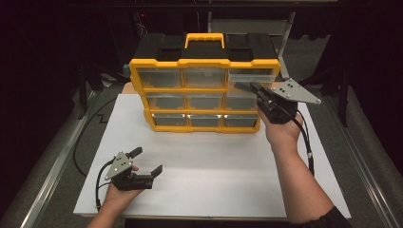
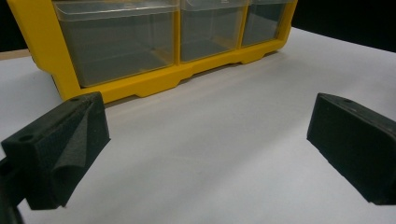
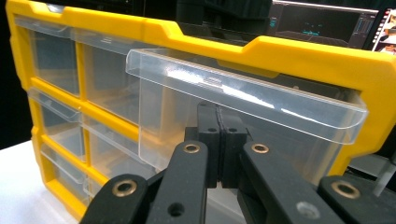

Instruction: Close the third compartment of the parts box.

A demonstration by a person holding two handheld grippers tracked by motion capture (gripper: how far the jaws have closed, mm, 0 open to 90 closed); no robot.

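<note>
A yellow organizer (image 1: 205,62) with three rows of clear drawers stands upright at the back of the white board (image 1: 214,156). Its top right drawer (image 1: 252,75) juts out of the frame a little. My right gripper (image 1: 243,87) is at that drawer, jaws shut pad to pad. In the right gripper view its tips (image 3: 218,116) sit just under the drawer's clear lip (image 3: 243,88), with nothing seen between the pads. My left gripper (image 1: 146,160) rests open on the board at the near left. Its jaws (image 2: 205,140) face the organizer's bottom row (image 2: 140,86) and hold nothing.
The organizer has a yellow carry handle (image 1: 204,39) on a black top. Cables trail from both grippers, one running off the board's left edge (image 1: 78,142). Metal rails (image 1: 52,171) flank the table, with dark stands behind.
</note>
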